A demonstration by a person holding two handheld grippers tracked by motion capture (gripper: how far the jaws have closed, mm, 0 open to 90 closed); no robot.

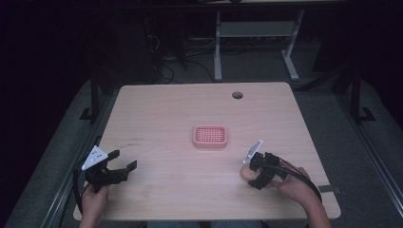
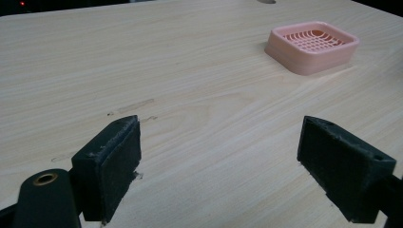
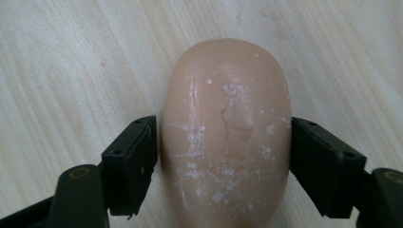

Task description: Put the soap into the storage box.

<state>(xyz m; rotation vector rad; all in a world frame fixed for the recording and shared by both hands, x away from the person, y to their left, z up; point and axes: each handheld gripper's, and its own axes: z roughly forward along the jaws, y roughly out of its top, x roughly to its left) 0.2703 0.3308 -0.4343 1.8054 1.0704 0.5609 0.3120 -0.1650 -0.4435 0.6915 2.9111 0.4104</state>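
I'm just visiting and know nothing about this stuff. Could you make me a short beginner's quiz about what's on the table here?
1. True or false: the right gripper has its jaws closed against the sides of the bar of soap.
2. Which thing sits near the middle of the table? A) a blue mug B) a pink soap dish C) a metal spoon
3. Fill in: the left gripper has its jaws ____, with nothing between them.

Key: 1. True, both pads press on the bar of soap. 2. B, and the dish holds nothing. 3. Open.
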